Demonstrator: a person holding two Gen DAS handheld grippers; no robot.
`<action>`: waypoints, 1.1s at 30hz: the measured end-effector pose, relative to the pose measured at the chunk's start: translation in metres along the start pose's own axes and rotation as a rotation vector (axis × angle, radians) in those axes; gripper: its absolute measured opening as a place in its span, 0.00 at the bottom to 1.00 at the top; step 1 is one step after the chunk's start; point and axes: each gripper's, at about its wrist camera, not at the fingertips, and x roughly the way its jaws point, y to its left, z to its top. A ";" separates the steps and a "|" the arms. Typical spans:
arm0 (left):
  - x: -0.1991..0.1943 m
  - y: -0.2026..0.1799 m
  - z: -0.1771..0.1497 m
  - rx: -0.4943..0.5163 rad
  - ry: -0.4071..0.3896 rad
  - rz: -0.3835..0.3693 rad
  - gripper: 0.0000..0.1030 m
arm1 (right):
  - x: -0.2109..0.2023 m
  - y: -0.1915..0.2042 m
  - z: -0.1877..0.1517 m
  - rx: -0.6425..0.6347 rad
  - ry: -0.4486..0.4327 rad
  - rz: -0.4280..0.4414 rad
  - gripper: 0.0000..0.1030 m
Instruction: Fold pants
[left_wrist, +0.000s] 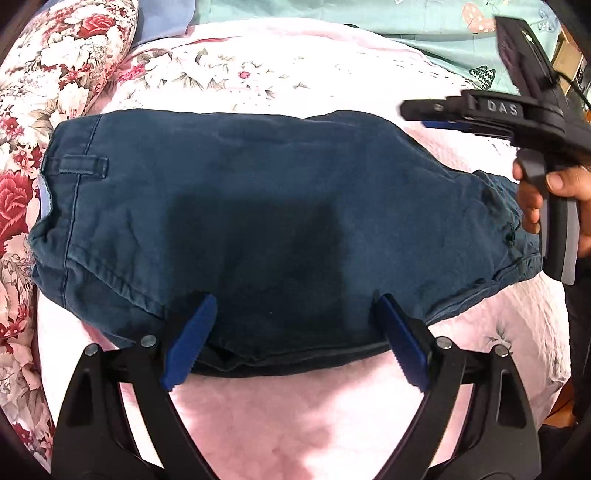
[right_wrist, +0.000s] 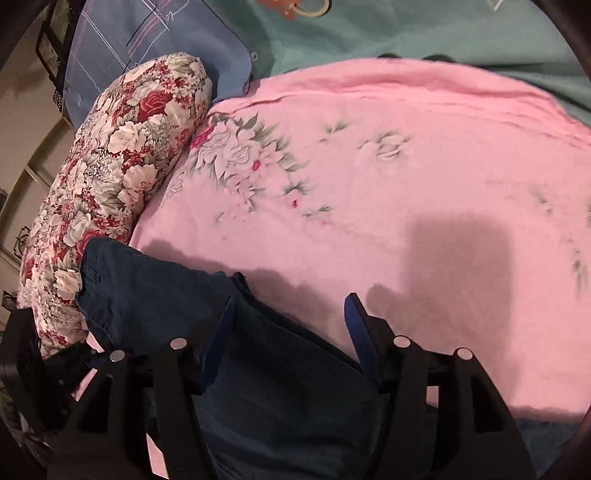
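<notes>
1. As the pants (left_wrist: 258, 206) lay folded into a dark blue bundle on the pink blanket (left_wrist: 295, 417), we logged them as resting flat, the waistband and a belt loop (left_wrist: 79, 166) toward the left of the left wrist view.
2. We recorded the left hand-held gripper (left_wrist: 295, 332) as released: its blue-padded fingers (left_wrist: 192, 339) stood wide apart over the near edge of the bundle, one toward each end, with no cloth pinched between them. Whether the fingertips touched the fabric we could not tell.
3. We noted the right hand-held gripper (left_wrist: 417, 114) at the right of the same view, raised above the far right end of the pants, its grip held in a hand (left_wrist: 543, 199). From this side its fingers could not be judged.
4. From the right wrist view we entered the right hand-held gripper (right_wrist: 291, 328) as released, its fingers parted with the dark pants (right_wrist: 280, 387) below and between them; neither pad pressed on the cloth that we could see. The picture was blurred.
5. We listed a red-and-white floral bolster pillow (right_wrist: 110, 177) just beside the left end of the pants, touching them in the right wrist view.
6. We listed a blue patterned pillow (right_wrist: 155, 44) behind the bolster and a teal sheet (right_wrist: 424, 33) beyond the pink blanket's far edge.
7. We noted the blanket carried a faint printed flower motif (right_wrist: 236, 155) near the bolster.
</notes>
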 end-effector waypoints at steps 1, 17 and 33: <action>0.000 -0.001 -0.001 0.004 0.000 0.006 0.87 | -0.006 -0.004 -0.003 0.006 -0.019 -0.043 0.59; 0.001 0.001 0.004 0.015 0.010 0.037 0.87 | -0.006 -0.036 -0.057 -0.046 0.017 -0.198 0.43; -0.013 -0.021 0.001 -0.100 -0.067 0.018 0.97 | -0.227 -0.180 -0.260 0.836 -0.370 -0.164 0.88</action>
